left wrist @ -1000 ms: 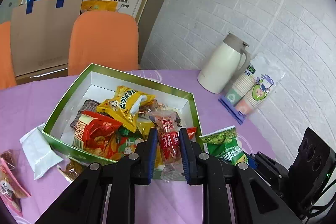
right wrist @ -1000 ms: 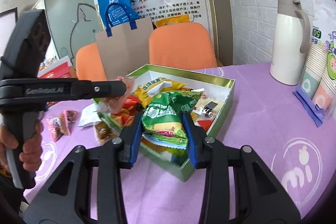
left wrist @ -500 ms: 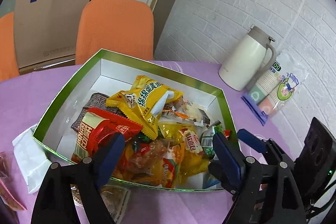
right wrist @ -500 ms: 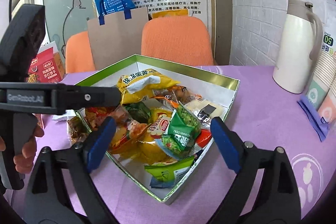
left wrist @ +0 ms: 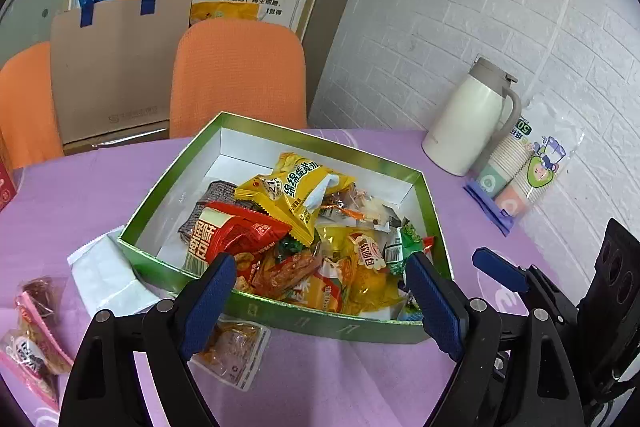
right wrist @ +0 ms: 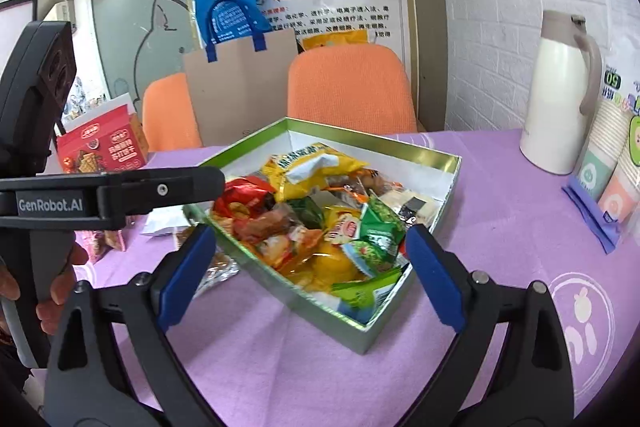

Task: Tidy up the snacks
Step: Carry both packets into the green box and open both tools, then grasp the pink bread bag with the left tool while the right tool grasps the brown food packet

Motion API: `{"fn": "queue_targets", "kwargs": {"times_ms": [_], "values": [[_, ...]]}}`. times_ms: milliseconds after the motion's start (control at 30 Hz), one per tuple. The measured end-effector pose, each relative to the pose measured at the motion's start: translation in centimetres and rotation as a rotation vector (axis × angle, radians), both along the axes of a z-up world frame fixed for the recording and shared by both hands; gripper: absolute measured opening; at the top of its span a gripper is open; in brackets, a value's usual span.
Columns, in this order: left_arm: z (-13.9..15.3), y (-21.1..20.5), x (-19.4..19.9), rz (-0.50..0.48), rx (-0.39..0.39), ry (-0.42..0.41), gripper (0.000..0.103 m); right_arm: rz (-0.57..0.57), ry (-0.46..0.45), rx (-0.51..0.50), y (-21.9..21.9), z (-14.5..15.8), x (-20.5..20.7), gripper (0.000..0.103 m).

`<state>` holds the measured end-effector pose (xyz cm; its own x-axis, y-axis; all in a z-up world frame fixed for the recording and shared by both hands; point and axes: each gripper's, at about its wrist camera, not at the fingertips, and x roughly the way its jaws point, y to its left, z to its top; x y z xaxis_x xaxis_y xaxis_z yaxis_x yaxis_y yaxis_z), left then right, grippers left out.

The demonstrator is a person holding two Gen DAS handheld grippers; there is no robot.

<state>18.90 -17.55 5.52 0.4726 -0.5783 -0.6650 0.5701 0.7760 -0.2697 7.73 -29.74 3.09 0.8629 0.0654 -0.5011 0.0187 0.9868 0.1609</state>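
Both packets dropped into box; left gripper wide, empty; right gripper opening, empty; next, fetch loose packet beside box, grip mid-body

One green box is sitting on the table, holding a heap of snack packets too tangled to count. Two orange chairs are standing behind, one white jug, one paper bag, and one red carton.
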Motion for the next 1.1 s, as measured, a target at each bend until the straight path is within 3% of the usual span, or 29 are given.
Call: {"fn": "queue_targets", "kwargs": {"times_ms": [267, 467, 533, 700, 1100], "values": [[1.2, 4.6, -4.4, 0.045, -0.026, -0.037, 0.088, 0.062, 0.004, 0.0, 3.7, 0.7, -2.8, 0.099], [-1.9, 10.9, -6.7, 0.225, 0.045, 0.022, 0.089, 0.178, 0.115, -0.02, 8.1, -1.6, -1.7, 0.099], [-3.1, 12.9, -7.1, 0.259, 0.037, 0.047, 0.089, 0.215, 0.145, -0.022, 9.6, -2.5, -0.7, 0.099], [-4.9, 16.8, -7.3, 0.299, 0.008, 0.088, 0.089, 0.281, 0.207, -0.077, 12.7, -4.0, 2.0, 0.075], [-5.6, 22.9, -6.6, 0.353, -0.064, 0.098, 0.089, 0.266, 0.302, -0.158, 15.8, -6.6, 10.4, 0.068]]}}
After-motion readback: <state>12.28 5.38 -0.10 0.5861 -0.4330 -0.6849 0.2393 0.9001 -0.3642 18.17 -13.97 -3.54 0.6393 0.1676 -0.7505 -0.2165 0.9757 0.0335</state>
